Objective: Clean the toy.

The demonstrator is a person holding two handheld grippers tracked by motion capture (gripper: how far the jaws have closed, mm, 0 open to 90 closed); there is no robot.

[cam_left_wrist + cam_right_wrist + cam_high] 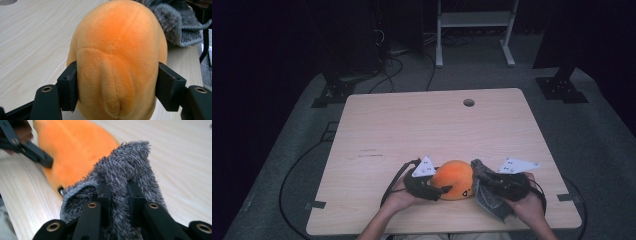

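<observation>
An orange plush toy (pixel 454 179) lies on the wooden table (pixel 412 125) near its front edge. My left gripper (pixel 443 190) reaches it from the left. In the left gripper view both black pads press into the sides of the plush toy (pixel 117 50), so the left gripper (pixel 117 87) is shut on it. My right gripper (pixel 479 170) sits just right of the toy, shut on a grey fuzzy cloth (pixel 492 202) that hangs below it. In the right gripper view the cloth (pixel 127 167) bunches up between the jaws of the right gripper (pixel 119 191), close against the toy (pixel 72 147).
A round cable hole (pixel 468 102) sits near the table's far edge. Black cables (pixel 297 170) trail over the grey floor to the left. A white metal frame (pixel 474 30) stands on the floor behind the table.
</observation>
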